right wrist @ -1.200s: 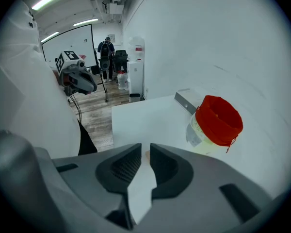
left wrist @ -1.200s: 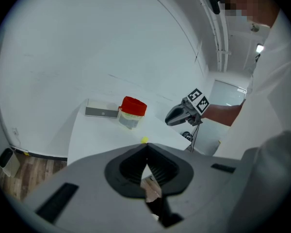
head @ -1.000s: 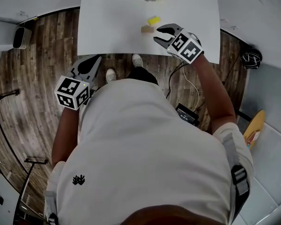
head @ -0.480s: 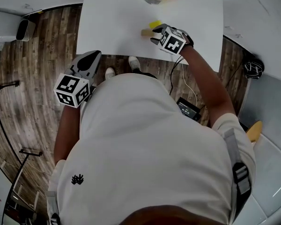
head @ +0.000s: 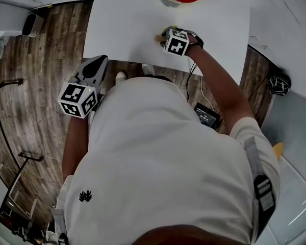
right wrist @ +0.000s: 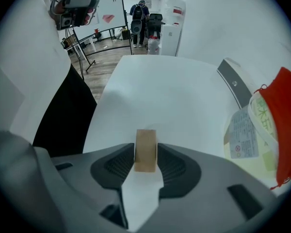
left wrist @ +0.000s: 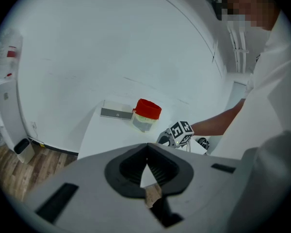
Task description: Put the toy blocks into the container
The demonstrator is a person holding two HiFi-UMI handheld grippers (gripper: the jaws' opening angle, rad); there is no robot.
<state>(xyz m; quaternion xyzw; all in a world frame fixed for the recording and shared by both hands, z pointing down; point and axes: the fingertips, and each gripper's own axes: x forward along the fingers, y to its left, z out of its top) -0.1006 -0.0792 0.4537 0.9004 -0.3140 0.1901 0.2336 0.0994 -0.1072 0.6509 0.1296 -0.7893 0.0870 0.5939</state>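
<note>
Your right gripper (right wrist: 146,155) pointed steeply down at the table (head: 127,19), just on your side of the container (left wrist: 144,124). Its jaws had just been opening and stood wide, 1 tan block (right wrist: 146,142) lying between them, not squeezed. Your left gripper (left wrist: 146,146) hung well back from the container, beyond the table's edge, jaws closed together and empty.

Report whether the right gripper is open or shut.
Open: the right gripper has just been opening, its jaws either side of the tan block on the table, not clamping it.
</note>
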